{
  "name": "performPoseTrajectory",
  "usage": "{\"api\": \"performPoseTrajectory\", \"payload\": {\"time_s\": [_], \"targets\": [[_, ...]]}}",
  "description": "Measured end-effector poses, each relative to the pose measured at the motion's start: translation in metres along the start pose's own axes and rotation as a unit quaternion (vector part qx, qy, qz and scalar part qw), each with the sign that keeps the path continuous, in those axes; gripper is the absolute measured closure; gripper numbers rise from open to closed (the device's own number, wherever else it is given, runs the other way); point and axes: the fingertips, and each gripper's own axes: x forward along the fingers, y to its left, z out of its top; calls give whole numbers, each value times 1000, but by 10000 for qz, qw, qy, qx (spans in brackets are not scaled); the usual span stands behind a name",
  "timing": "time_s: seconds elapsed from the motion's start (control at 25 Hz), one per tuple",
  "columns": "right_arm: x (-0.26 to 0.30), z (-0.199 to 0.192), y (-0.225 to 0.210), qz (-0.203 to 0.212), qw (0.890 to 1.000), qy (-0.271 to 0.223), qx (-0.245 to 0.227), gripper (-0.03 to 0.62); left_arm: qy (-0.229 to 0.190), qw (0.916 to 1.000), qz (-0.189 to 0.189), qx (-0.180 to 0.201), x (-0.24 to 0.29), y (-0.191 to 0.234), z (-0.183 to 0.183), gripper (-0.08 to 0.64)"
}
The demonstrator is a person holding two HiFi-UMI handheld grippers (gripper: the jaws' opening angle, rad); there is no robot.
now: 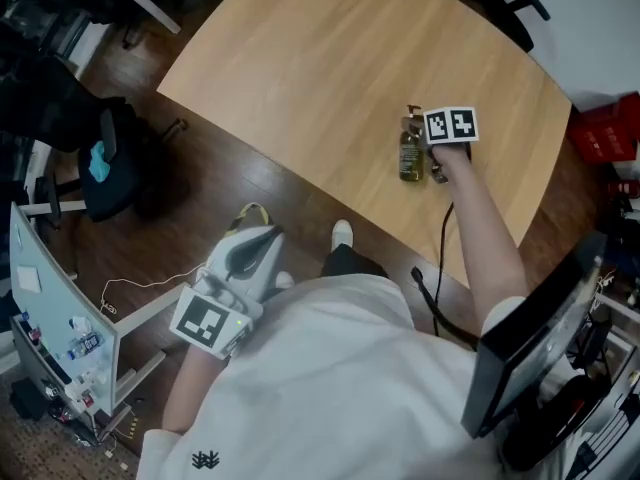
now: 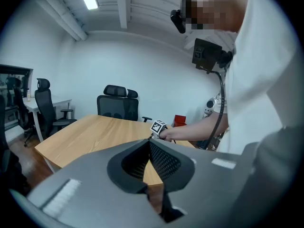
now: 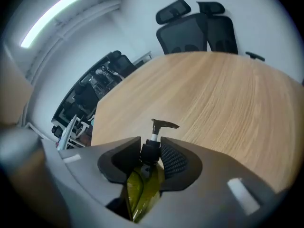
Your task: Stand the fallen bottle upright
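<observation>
Right tool (image 3: 152, 148) clamps the olive-green plastic pump bottle (image 3: 142, 194) by its black collar (image 3: 148, 152), a high grip to steer its tilt on the pale wooden counter (image 3: 228, 89). Upright or leaning? Can't tell. Left tool (image 2: 149, 144) closed, empty.

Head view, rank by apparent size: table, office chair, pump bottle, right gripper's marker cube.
1. Table
2. Office chair
3. Pump bottle and marker cube: these look alike, and the cube is likely nearer the camera, so unranked.

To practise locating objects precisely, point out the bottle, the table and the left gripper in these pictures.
bottle (image 1: 410, 156): head view, on its body.
table (image 1: 330, 78): head view, on its bare wooden top.
left gripper (image 2: 148, 142): left gripper view, where its jaw tips meet.
</observation>
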Motion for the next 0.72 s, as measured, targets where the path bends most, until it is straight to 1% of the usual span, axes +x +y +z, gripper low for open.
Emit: {"api": "performPoseTrajectory", "payload": {"time_s": [0.08, 0.16, 0.24, 0.32, 0.44, 0.52, 0.64, 0.72], "targets": [[-18, 14, 14, -89, 9981, -483, -374, 463, 70, 10000, -25, -65, 1, 0, 3, 561], [-37, 26, 28, -151, 9931, -943, -679, 465, 92, 9999, -84, -2, 2, 0, 3, 561], [-54, 33, 37, -246, 9862, -1321, -970, 468, 102, 9998, -154, 42, 6, -3, 5, 561], [-67, 35, 46, -423, 9767, -1619, -1344, 471, 124, 9997, -219, 27, 11, -5, 9, 561], [-75, 26, 59, -786, 9605, -1845, -1929, 474, 113, 9994, -327, 63, 15, -7, 12, 561], [-75, 17, 66, -940, 9520, -1923, -2190, 474, 112, 9992, -382, 77, 16, -11, 13, 561], [-75, 11, 74, -1113, 9408, -2066, -2445, 474, 173, 9989, -436, 70, 14, -13, 10, 561], [-76, 13, 74, -1212, 9365, -2122, -2515, 471, 176, 9987, -466, 83, 11, -14, 10, 561]]}}
